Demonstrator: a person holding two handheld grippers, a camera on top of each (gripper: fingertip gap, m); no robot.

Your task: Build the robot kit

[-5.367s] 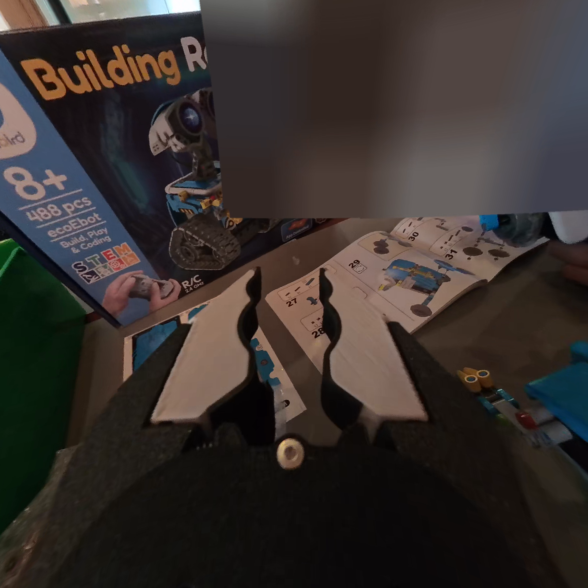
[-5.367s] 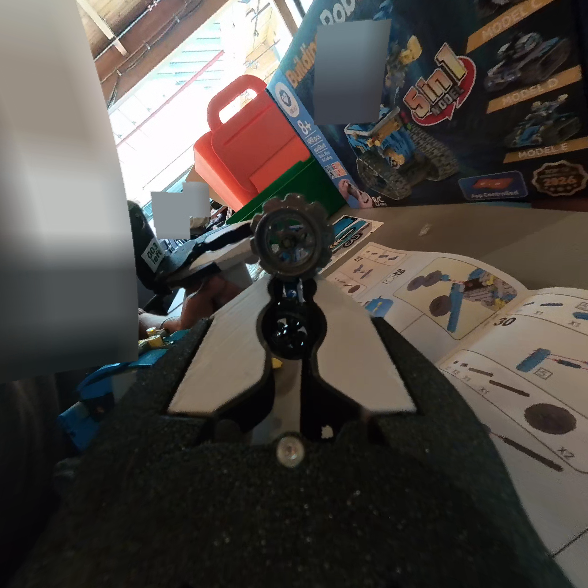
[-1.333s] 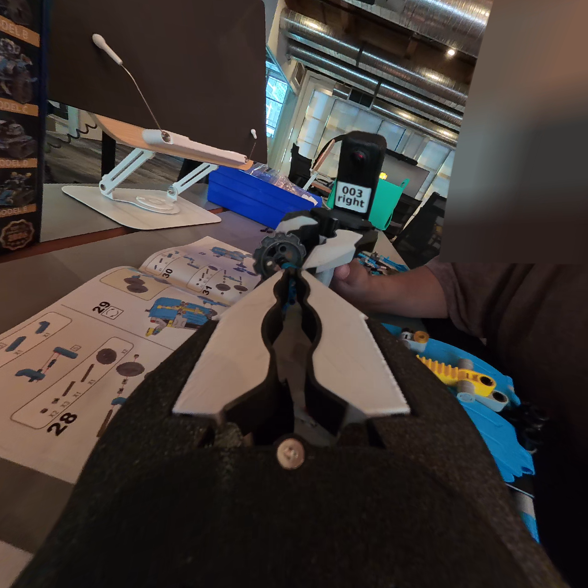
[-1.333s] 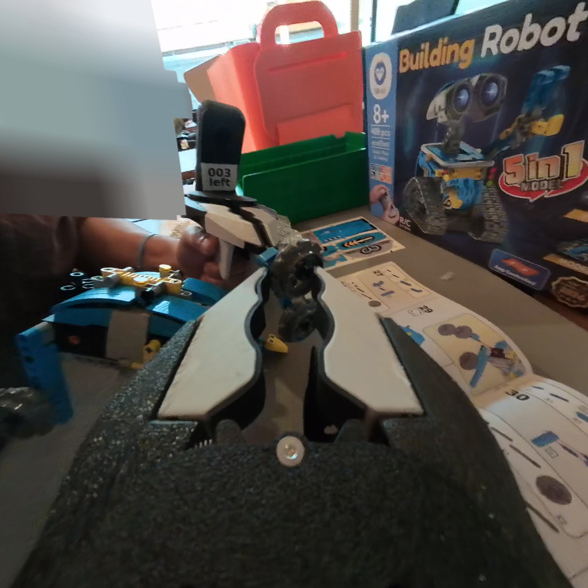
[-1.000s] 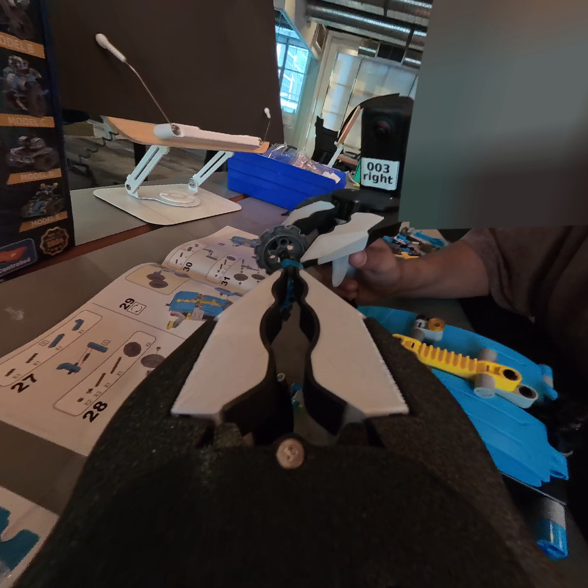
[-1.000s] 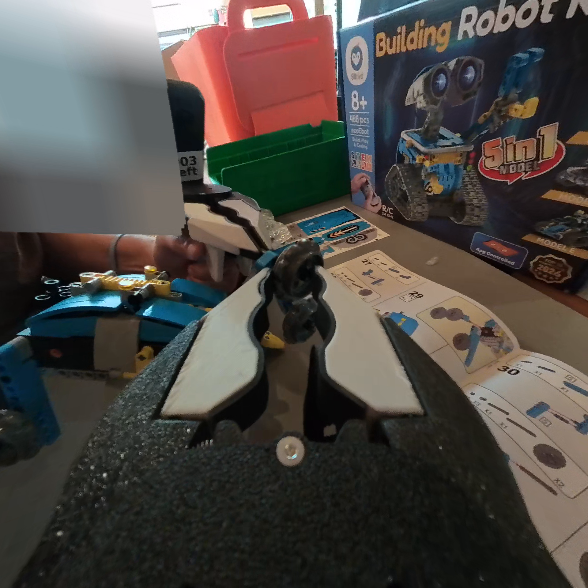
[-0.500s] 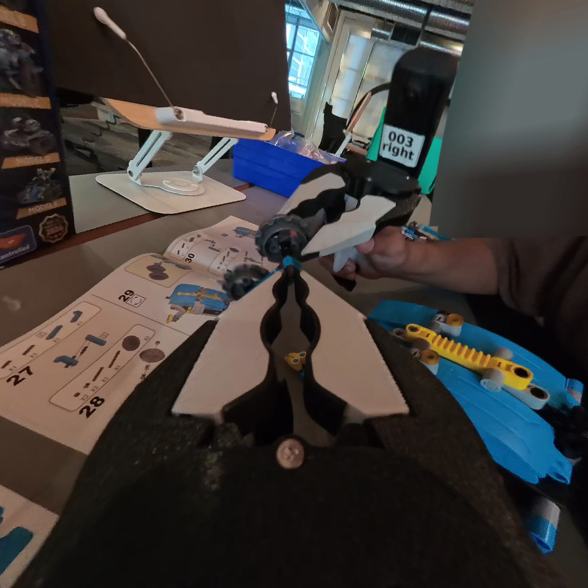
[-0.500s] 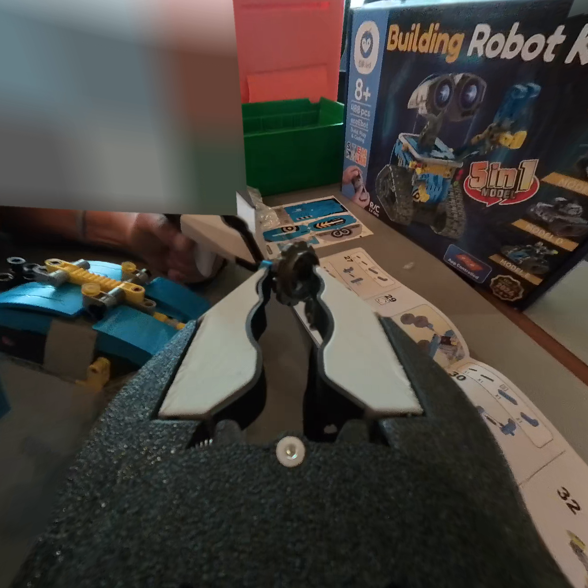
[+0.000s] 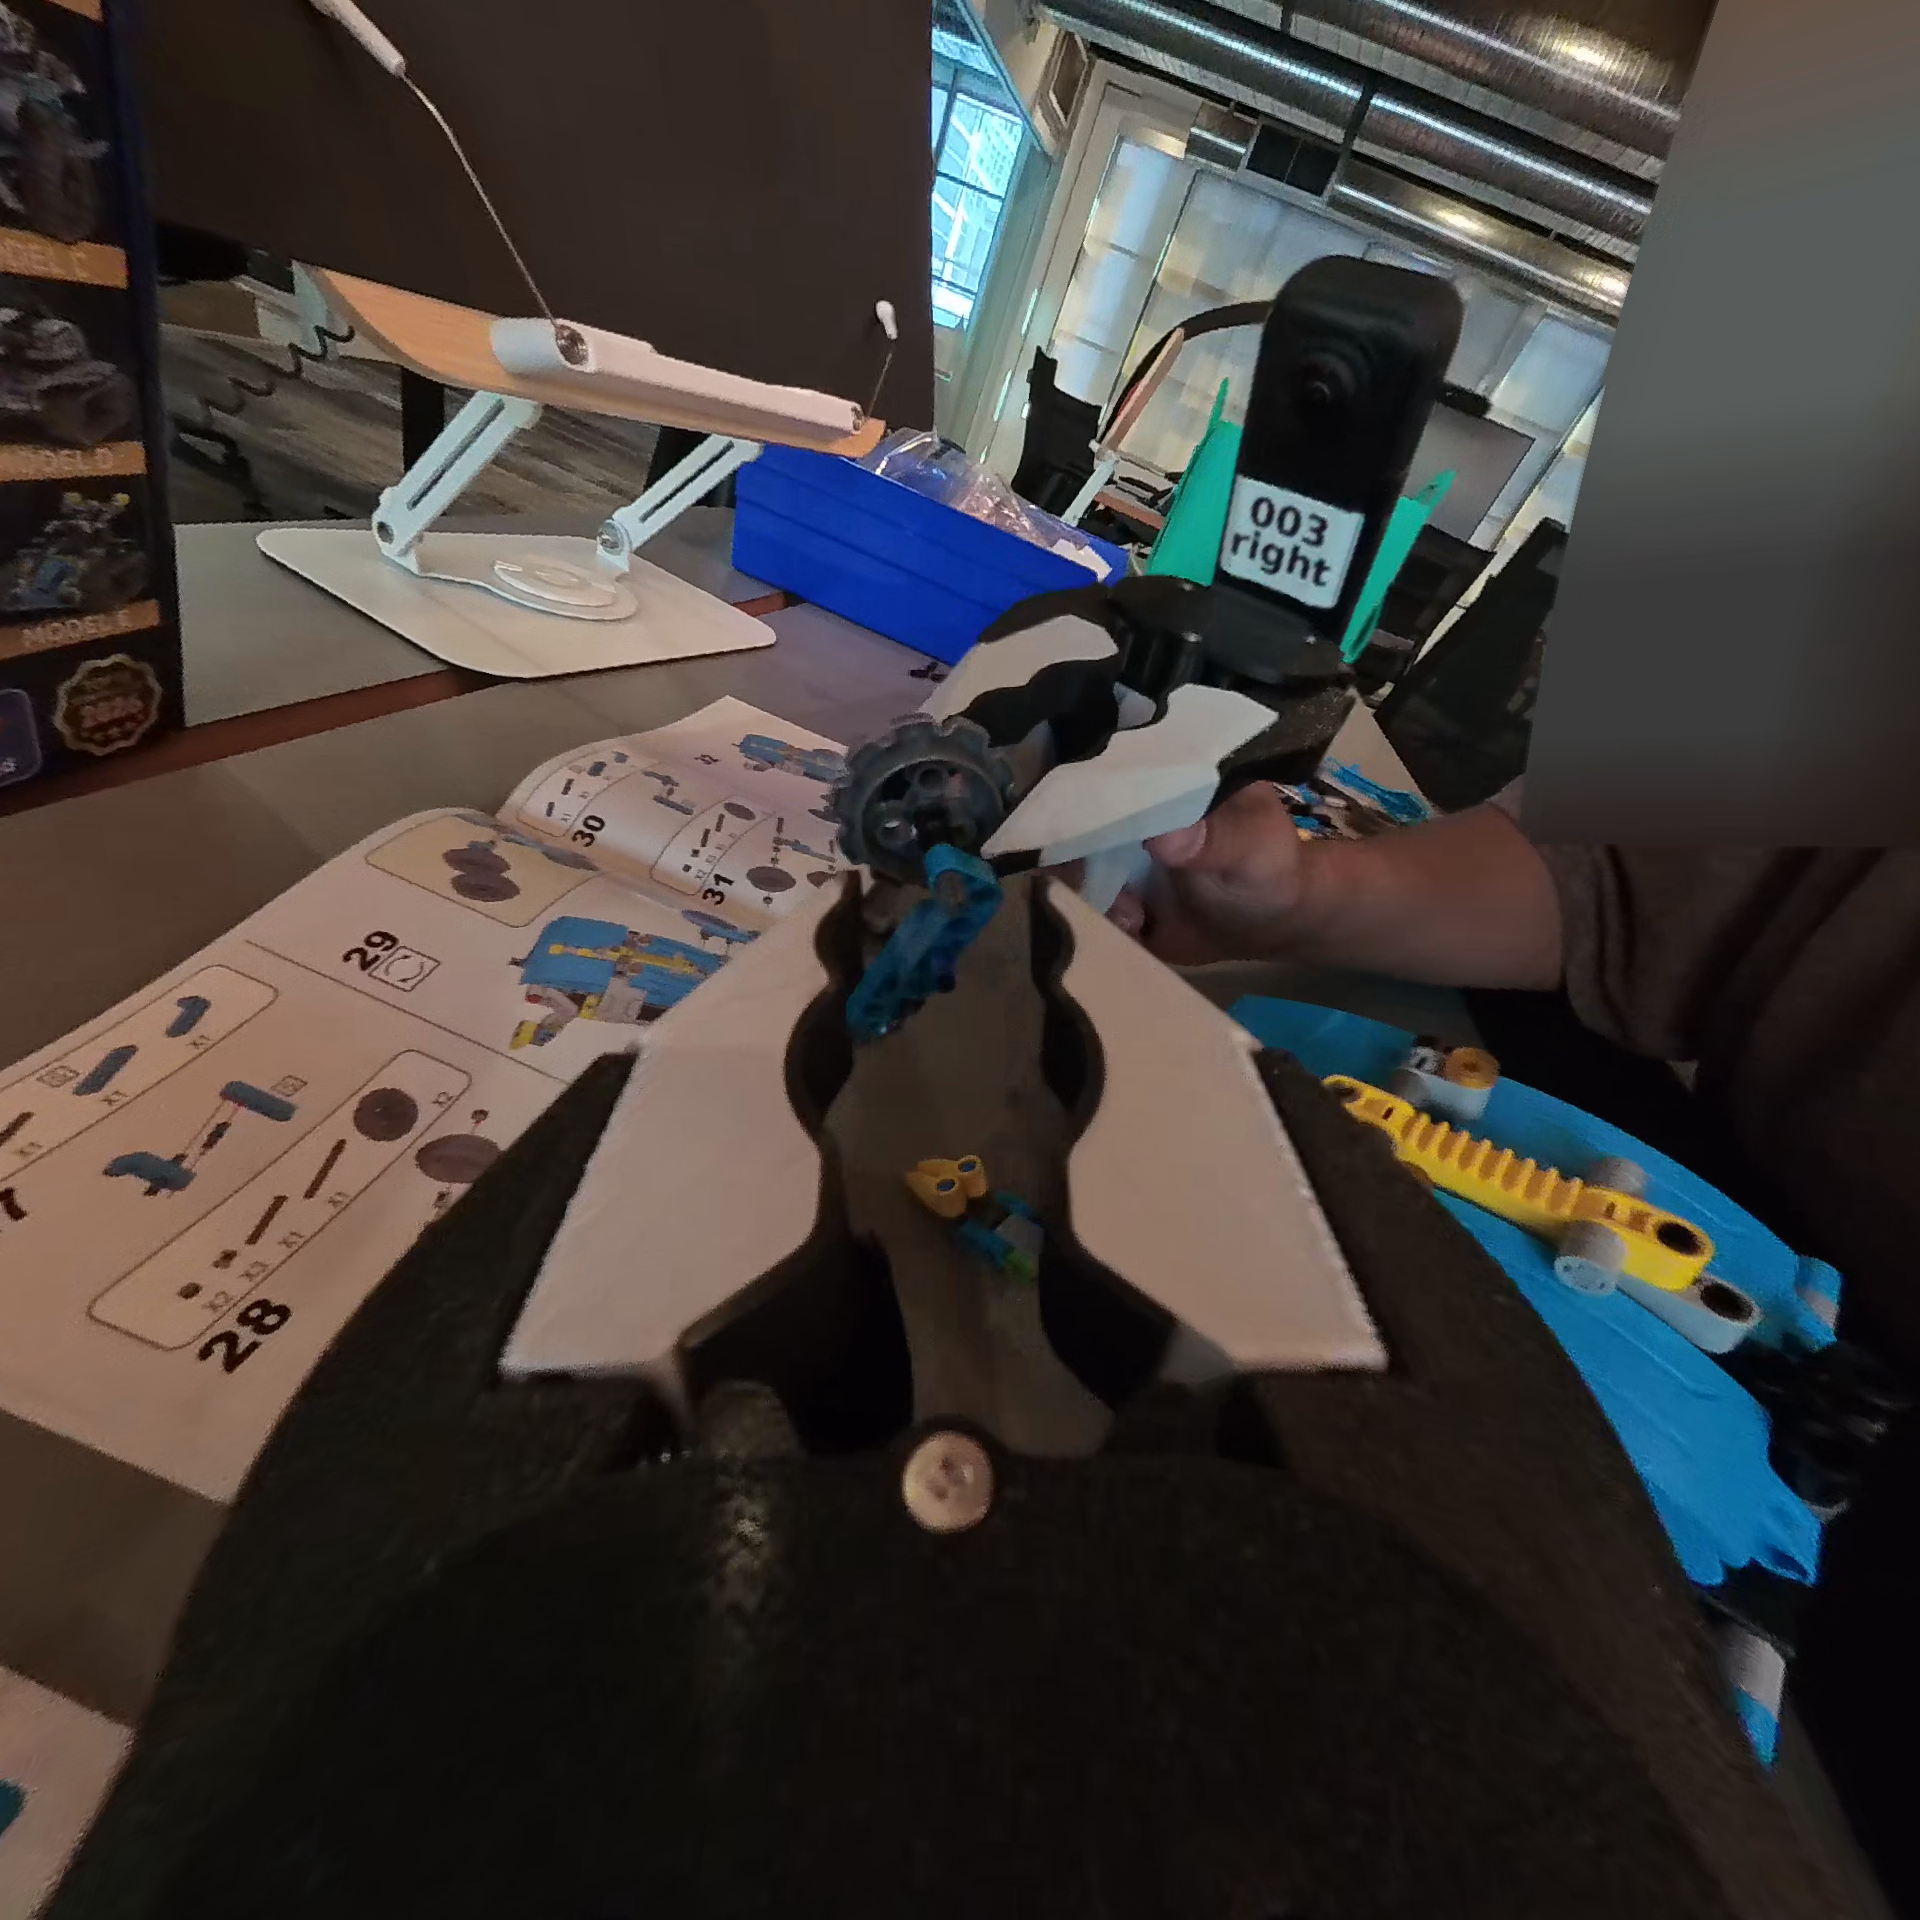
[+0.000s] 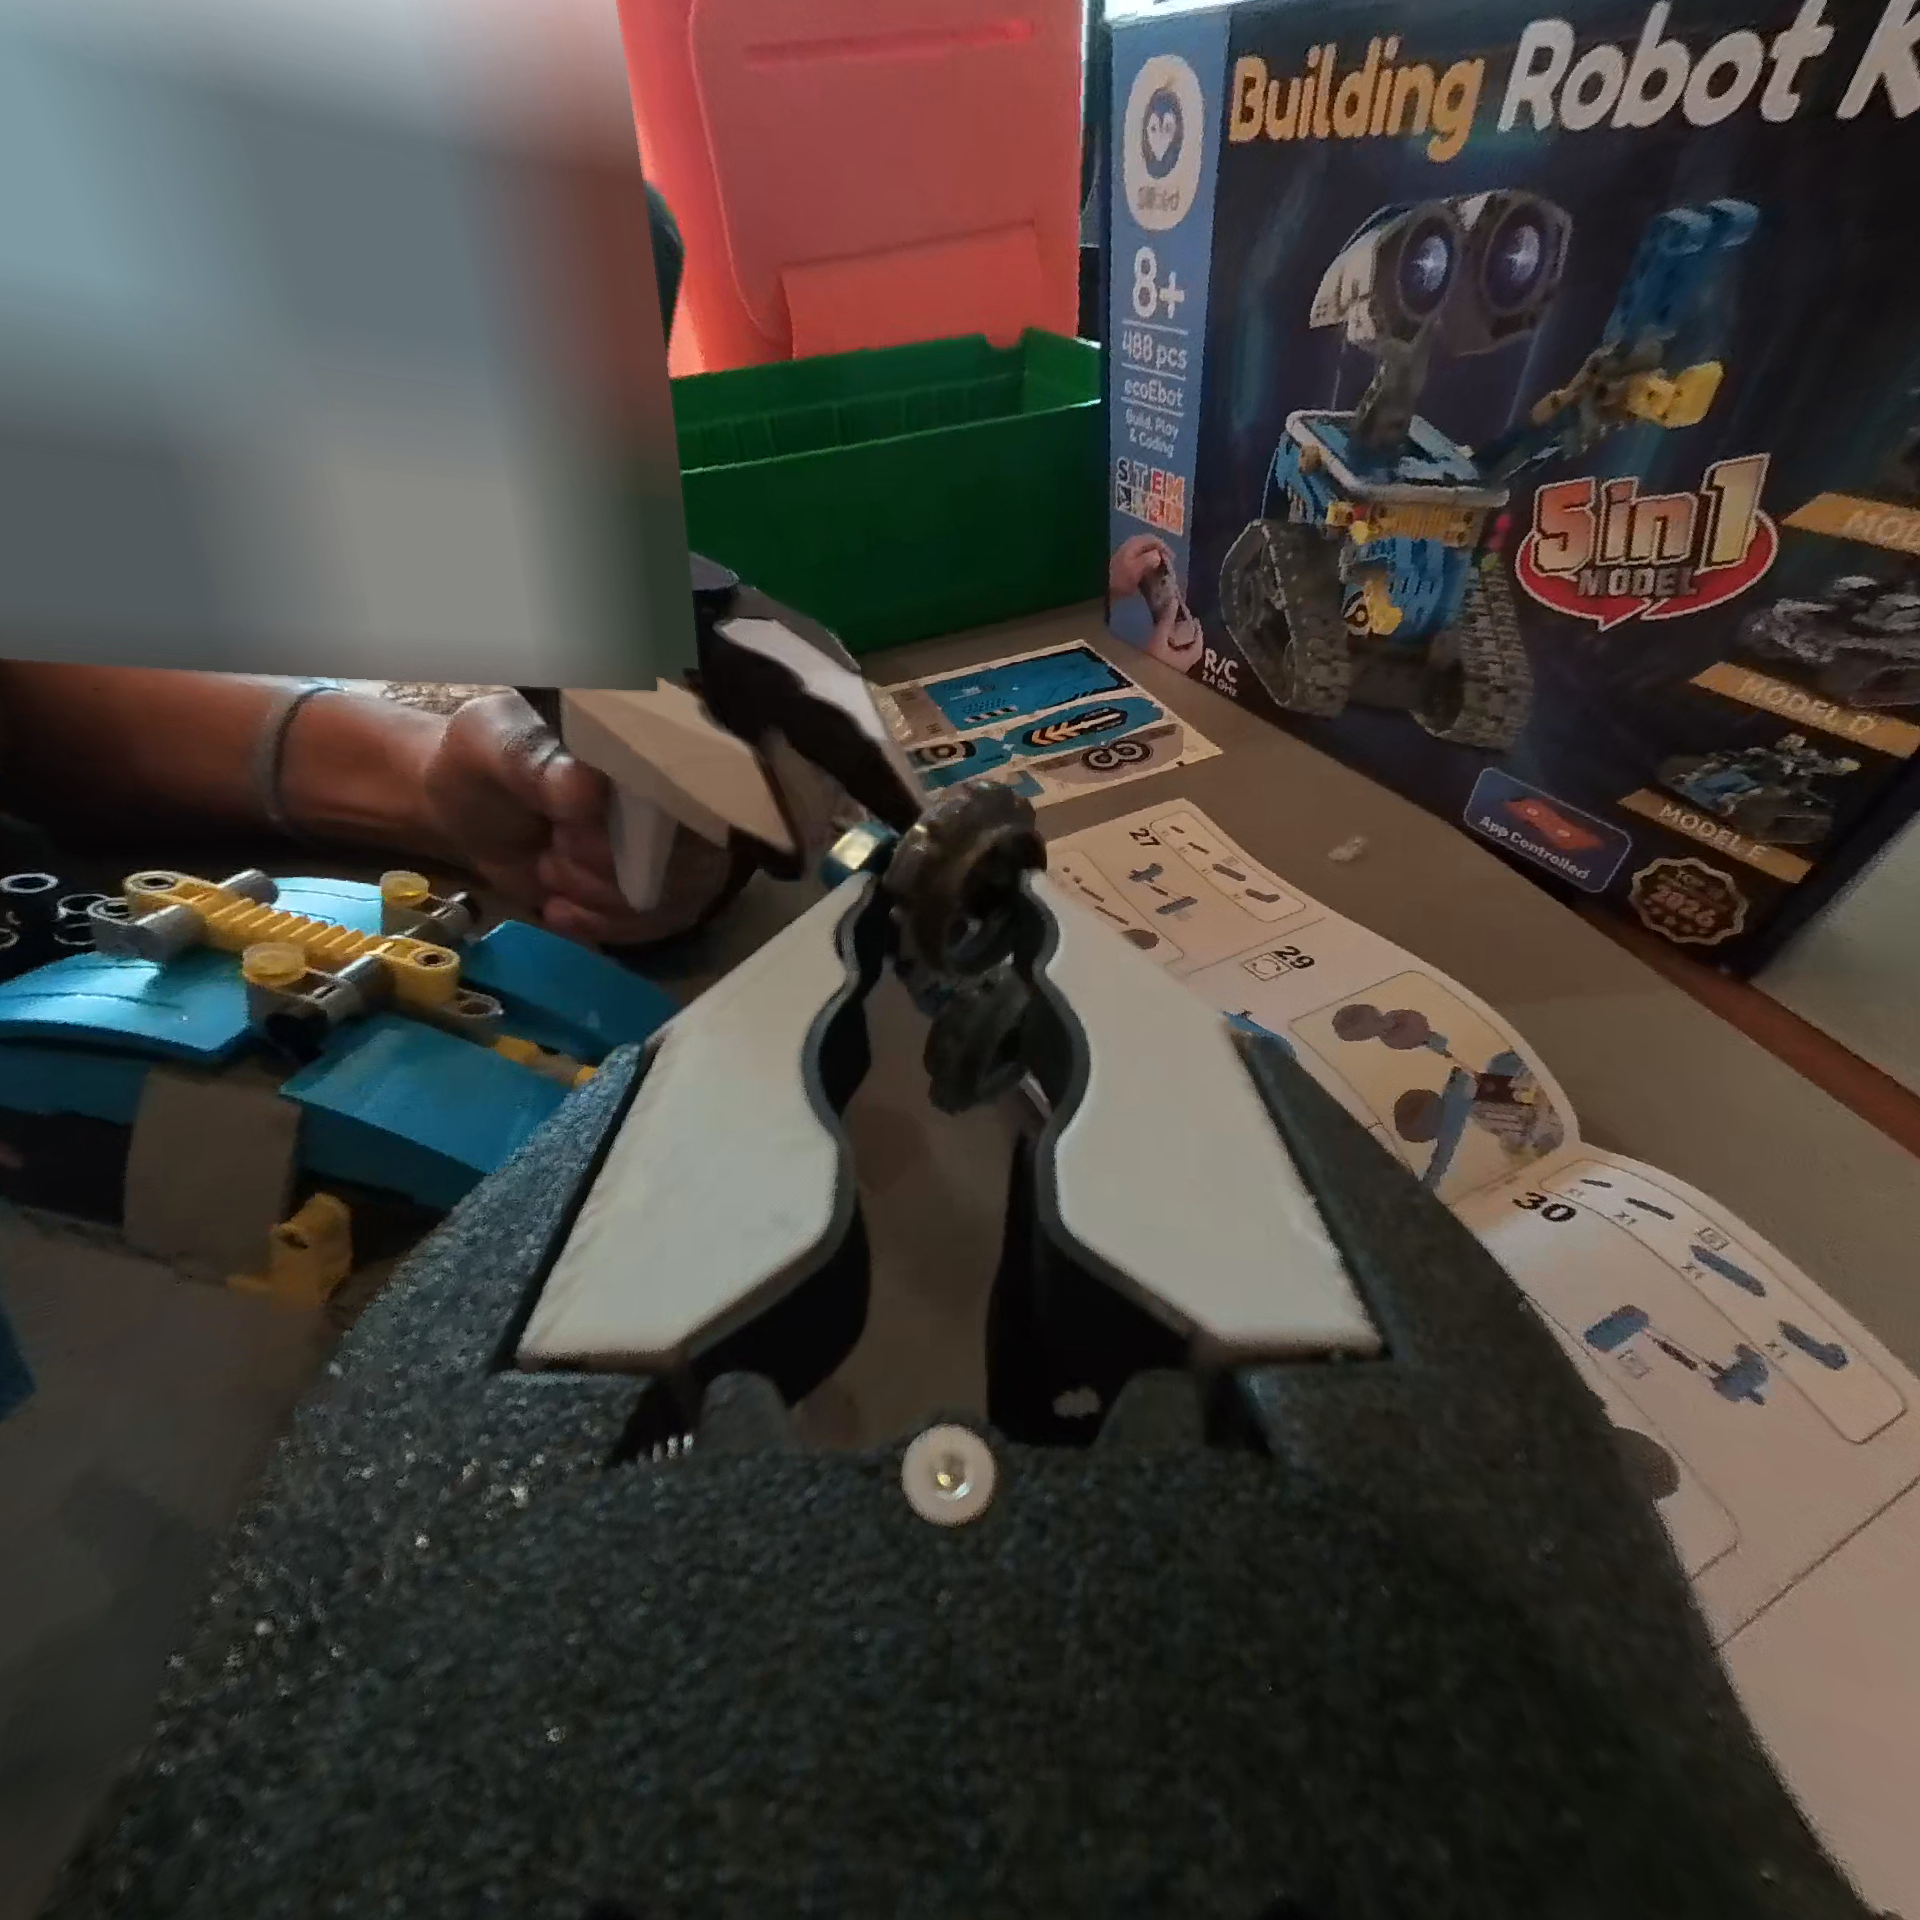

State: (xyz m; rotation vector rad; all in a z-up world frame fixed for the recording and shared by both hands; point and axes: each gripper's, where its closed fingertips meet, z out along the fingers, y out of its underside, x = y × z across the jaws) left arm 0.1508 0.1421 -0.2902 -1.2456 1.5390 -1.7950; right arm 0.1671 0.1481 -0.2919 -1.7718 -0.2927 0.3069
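My right gripper is shut on a grey toothed wheel with a second dark wheel hanging below it on a blue beam. In the left wrist view the right gripper holds that wheel just past my left fingertips. My left gripper is open, and the blue beam hangs between its jaws, unclamped. The left gripper also shows in the right wrist view, tips at the beam's end. Both are held above the table.
An open instruction booklet lies under the grippers. A blue model base with a yellow rack sits by the person's arm. Small loose pieces lie on the table. A kit box, green bin and orange case stand behind. My left and right fingertips are right by each other.
My left gripper swung from the kit box to the right gripper, shut on the blue beam, and has now opened. The right gripper still holds the wheel.
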